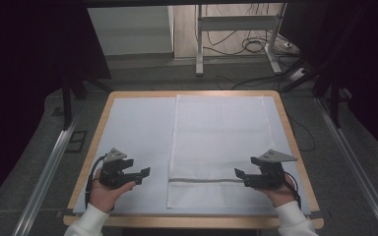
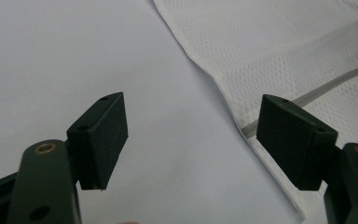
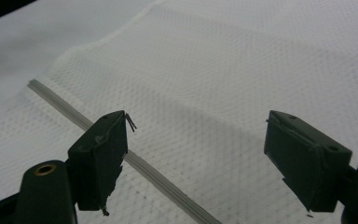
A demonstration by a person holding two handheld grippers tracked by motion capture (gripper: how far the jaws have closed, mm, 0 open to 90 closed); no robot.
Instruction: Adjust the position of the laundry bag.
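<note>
Your left tongs (image 1: 144,174) and right tongs (image 1: 239,176), both released, flank the cloth (image 1: 216,147) lying lengthwise from the bench's near edge; right is nearer.

The table (image 1: 103,110) has a brown wooden edge. A big white sheet (image 1: 138,132) covers almost all of its top, flat and smooth. On the sheet lies a white cloth (image 1: 216,142) with tiny holes, like a net. It is long and lies flat, a little to the right of the middle. A thin grey stripe (image 1: 204,180) runs across the cloth near its close end.
</note>
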